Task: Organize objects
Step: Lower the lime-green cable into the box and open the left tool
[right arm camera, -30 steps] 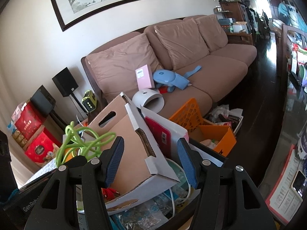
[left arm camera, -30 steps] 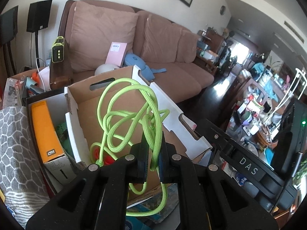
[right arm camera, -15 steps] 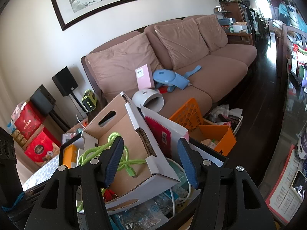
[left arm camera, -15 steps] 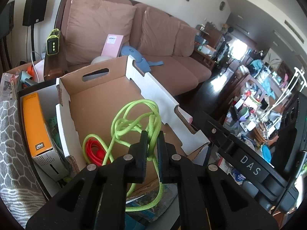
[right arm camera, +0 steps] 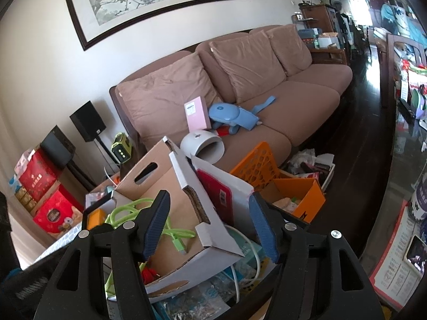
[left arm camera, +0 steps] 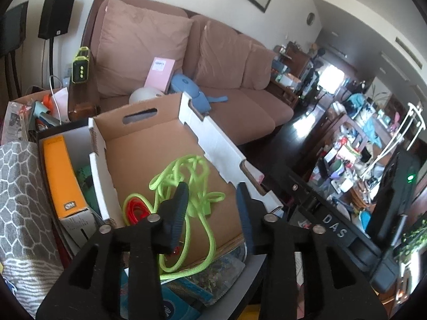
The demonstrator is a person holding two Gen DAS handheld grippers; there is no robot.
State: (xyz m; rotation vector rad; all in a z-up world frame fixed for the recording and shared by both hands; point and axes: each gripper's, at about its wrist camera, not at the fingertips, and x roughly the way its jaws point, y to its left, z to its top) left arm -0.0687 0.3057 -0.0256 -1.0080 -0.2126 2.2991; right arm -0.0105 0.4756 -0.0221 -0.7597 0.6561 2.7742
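A neon green cord (left arm camera: pixel 192 176) lies in a loose heap on the floor of an open cardboard box (left arm camera: pixel 149 125), beside a red cord (left arm camera: pixel 136 208). One loop of it hangs over the box's front edge. My left gripper (left arm camera: pixel 212 205) hovers just above the heap with its jaws opening. The cord runs past the left finger (left arm camera: pixel 177 213), and neither pad presses on it. In the right wrist view the same box (right arm camera: pixel 149 184) and green cord (right arm camera: pixel 128 208) sit low and left. My right gripper (right arm camera: pixel 209 202) stands open over the box's right wall, holding nothing.
An orange-sided carton (left arm camera: pixel 61 176) stands left of the box, with a grey patterned cloth (left arm camera: pixel 18 186) beyond it. An orange basket (right arm camera: pixel 267 168) and an orange box (right arm camera: pixel 301 194) lie to the right. A brown sofa (right arm camera: pixel 253 101) behind holds a pink box, a blue toy and a white dome. A black stand (left arm camera: pixel 333 226) is at the right.
The left gripper came down with the green cord into the cardboard box and then let go, its jaws spreading apart. The cord now rests in the box. The right gripper stayed put.
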